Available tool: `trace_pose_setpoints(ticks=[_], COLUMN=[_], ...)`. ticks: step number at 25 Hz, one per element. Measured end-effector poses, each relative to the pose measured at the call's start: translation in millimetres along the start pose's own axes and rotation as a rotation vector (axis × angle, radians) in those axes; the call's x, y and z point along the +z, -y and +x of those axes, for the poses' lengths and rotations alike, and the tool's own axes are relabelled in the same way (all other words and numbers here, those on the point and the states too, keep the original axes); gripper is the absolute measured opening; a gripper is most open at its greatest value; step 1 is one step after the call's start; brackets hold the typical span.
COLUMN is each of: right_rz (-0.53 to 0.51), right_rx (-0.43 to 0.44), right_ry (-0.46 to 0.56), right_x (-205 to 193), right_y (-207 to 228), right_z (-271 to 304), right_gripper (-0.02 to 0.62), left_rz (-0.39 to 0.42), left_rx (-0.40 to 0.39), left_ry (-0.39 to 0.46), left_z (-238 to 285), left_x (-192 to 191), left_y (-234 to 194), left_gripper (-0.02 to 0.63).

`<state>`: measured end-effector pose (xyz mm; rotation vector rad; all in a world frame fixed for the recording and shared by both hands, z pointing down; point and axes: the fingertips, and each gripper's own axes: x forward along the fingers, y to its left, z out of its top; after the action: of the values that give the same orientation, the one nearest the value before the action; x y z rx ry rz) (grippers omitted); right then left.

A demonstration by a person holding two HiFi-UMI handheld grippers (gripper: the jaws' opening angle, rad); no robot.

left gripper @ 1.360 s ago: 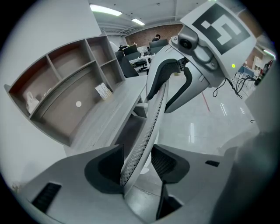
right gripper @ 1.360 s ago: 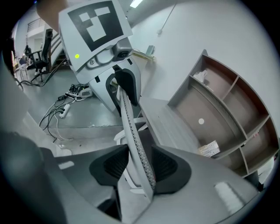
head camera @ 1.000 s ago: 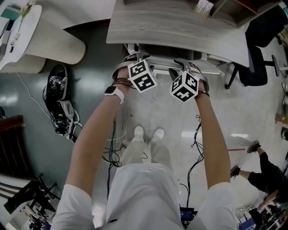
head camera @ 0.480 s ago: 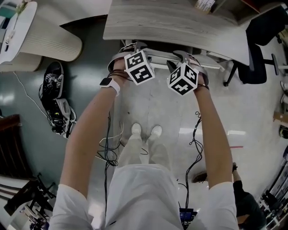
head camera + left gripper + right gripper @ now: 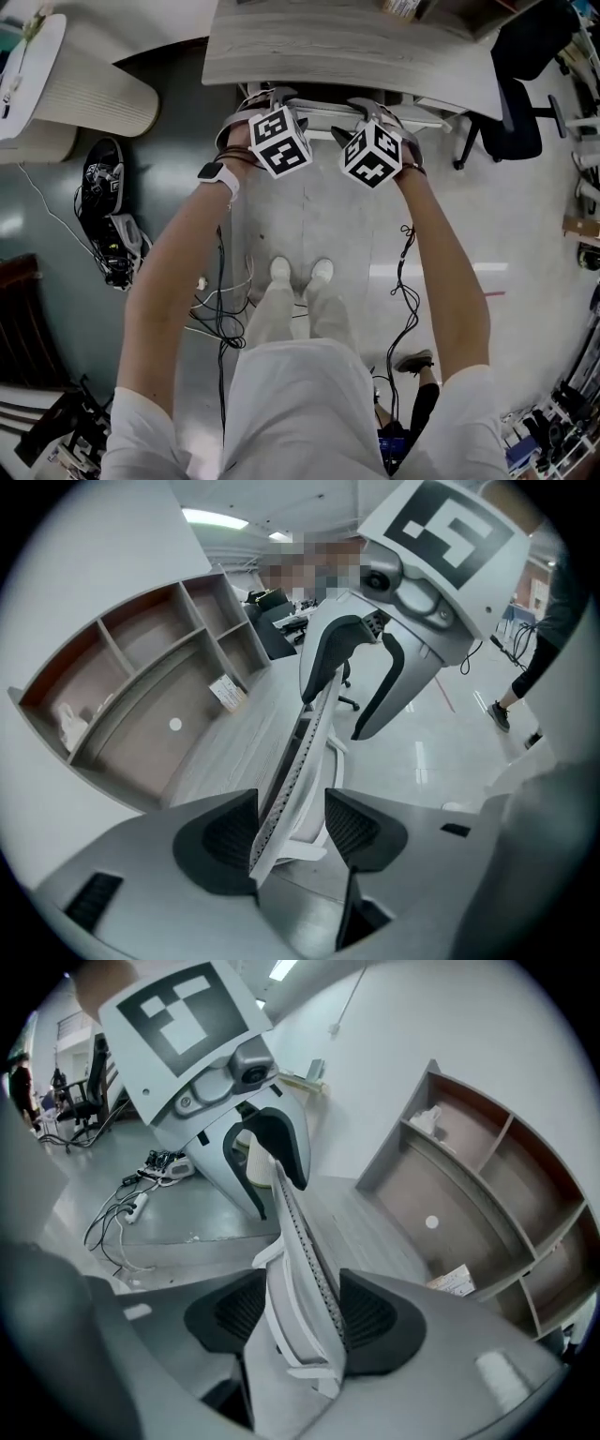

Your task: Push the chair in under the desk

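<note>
Right gripper [image 5: 302, 1318] jaws just opening, chair back [image 5: 295, 1227] loose between, left gripper [image 5: 292, 829] likewise released, desk [image 5: 347, 47] at 12 o'clock.

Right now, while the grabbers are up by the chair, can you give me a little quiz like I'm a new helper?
1. True or false: the left gripper is holding a cup.
2. What stands between the right gripper's jaws? A) a cable B) the white chair's backrest C) nothing
3. In the head view, what colour is the other chair at the right end of the desk?
Key:
1. False. Its open jaws straddle the white backrest.
2. B. The jaws have just been opening, and the backrest is between them.
3. Black.
</note>
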<state>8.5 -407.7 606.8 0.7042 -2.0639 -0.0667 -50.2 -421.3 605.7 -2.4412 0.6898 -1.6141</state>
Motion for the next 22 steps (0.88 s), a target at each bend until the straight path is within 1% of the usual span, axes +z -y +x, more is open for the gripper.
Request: trace_pose_setpoints(ticks=[2, 5, 7, 8, 11, 14, 16, 18, 22], right_rz=[0.03, 0.092, 0.128, 0.139, 0.155, 0.164, 0.183, 0.215, 0.268], right_rx=[-0.034, -0.051, -0.051, -0.057, -0.075, -0.089, -0.106, -0.125, -0.164], right_ry=[0.036, 0.073, 0.085, 0.091, 0.109, 0.129, 0.147, 0.171, 0.222], right_x=[4.3, 10.8, 13.3, 14.3, 17.0, 21.7, 24.6, 27.4, 34.1], right_y=[4.5, 4.9, 2.1, 0.7, -6.1, -16.3, -23.0, -28.8, -40.1], right_z=[-11.4, -30.7, -43.1, -49.4, -68.4, -86.3, -97.9, -110.2, -137.4], right_gripper=[0.244, 0.236, 0.187, 0.169, 0.147, 0.126, 0.109, 0.089, 0.06], left_rz=[0.002, -0.032, -0.067, -0.092, -0.19, -0.282, -0.33, -0.373, -0.473], left_rx=[0.022, 0.073, 0.099, 0.104, 0.116, 0.137, 0.15, 0.157, 0.157], left_ry=[0.014, 0.073, 0.121, 0.142, 0.203, 0.255, 0.279, 0.3, 0.339], left_z=[-6.9, -25.5, -40.2, -47.1, -67.6, -89.1, -102.5, -115.6, -142.9], left_x=[0.2, 0.0, 1.6, 2.7, 6.9, 8.0, 5.5, 2.4, -1.9], left_y=[1.7, 2.2, 4.0, 5.8, 10.5, 13.1, 16.5, 22.3, 36.1], left_gripper=[0.209, 0.206, 0.179, 0.175, 0.144, 0.085, 0.039, 0.012, 0.006])
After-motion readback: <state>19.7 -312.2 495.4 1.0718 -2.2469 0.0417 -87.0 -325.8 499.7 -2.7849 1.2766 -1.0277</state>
